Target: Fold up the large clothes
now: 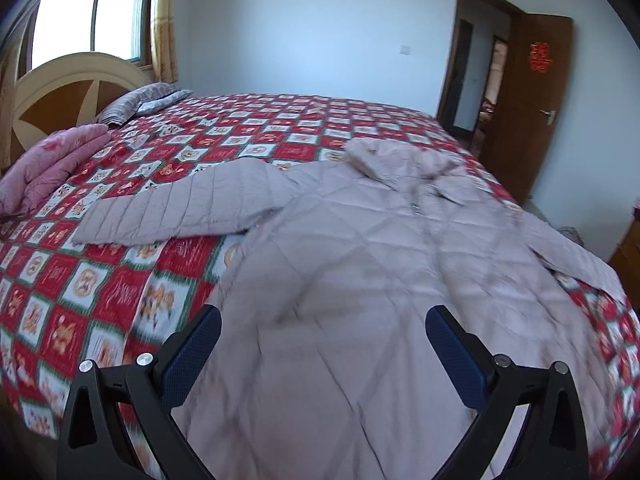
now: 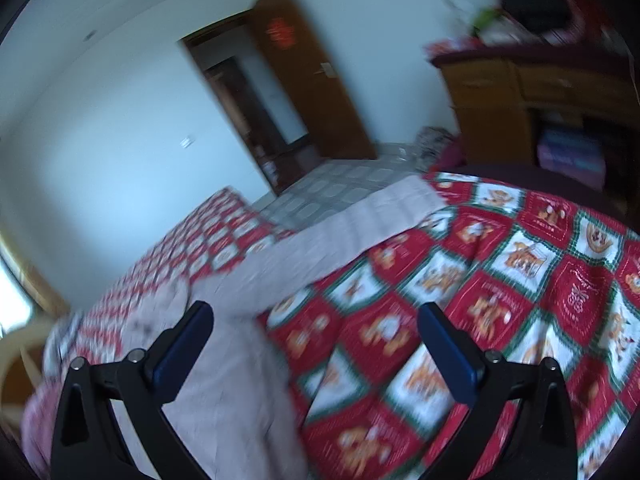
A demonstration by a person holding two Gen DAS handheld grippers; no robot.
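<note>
Left wrist view, garment: a pale pink quilted coat (image 1: 360, 248) lies spread flat on the bed (image 1: 100, 292), collar toward the far side, one sleeve (image 1: 176, 204) stretched out to the left over the checked red bedspread
Left wrist view, left gripper (image 1: 323, 338): jaws wide apart and holding nothing, hovering above the lower body of the coat
Left wrist view, surroundings: a folded pink quilt (image 1: 44, 168) and a striped pillow (image 1: 140, 102) sit near the headboard, well apart from the coat
Right wrist view, right gripper (image 2: 315, 336): jaws spread wide, empty, above the coat's edge and bare bedspread; the frame is blurred
Right wrist view, garment: the other sleeve (image 2: 360, 228) runs toward the bed's edge
Risk: that sleeve could slide off the mattress if tugged; puffy quilting may slip from a shallow pinch, leaving a crooked fold
</note>
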